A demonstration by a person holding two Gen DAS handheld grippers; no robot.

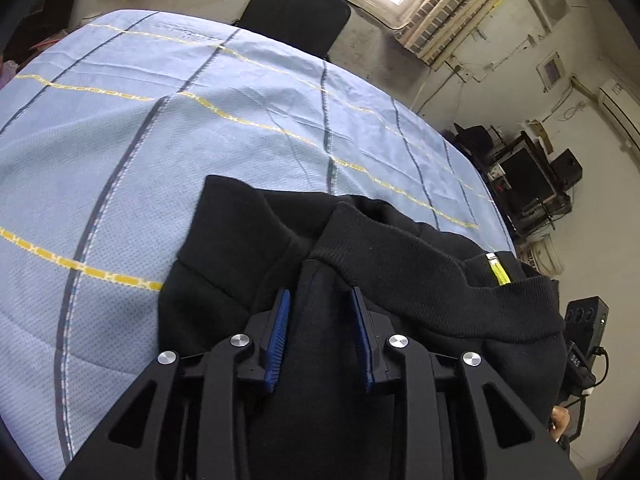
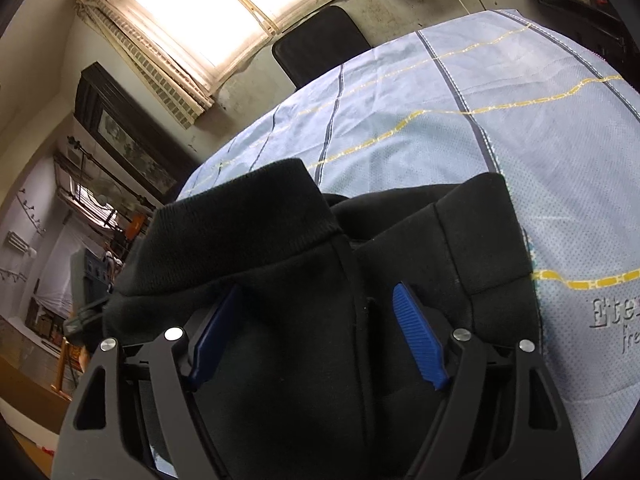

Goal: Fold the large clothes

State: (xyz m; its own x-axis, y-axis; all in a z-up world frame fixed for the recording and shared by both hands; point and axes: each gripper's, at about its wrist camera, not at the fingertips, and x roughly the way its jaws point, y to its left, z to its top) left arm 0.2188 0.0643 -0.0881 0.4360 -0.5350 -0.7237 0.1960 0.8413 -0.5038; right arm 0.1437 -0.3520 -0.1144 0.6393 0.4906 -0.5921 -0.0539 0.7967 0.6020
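Note:
A black sweatshirt (image 1: 240, 232) with ribbed edges and a yellow-green zipper tab (image 1: 498, 270) lies bunched at the near side of a light blue sheet (image 1: 160, 140) with yellow and grey stripes. My left gripper (image 1: 320, 292) has its blue pads (image 1: 280, 332) drawn close together, pinching a fold of the black cloth. In the right wrist view, a thick ribbed band of the same sweatshirt (image 2: 248, 216) rises on the left. My right gripper (image 2: 318, 288) stands wide open over it, with cloth lying loose between its pads (image 2: 420, 336). Its left pad is partly tucked under the ribbed band.
A black chair back (image 1: 294, 12) stands beyond the far edge of the sheet (image 2: 440, 92), under a bright window (image 2: 224, 4). Dark shelves with equipment (image 1: 528, 176) and a black device with cables (image 1: 584, 332) sit to the right. Part of a person's hand (image 1: 560, 420) shows low right.

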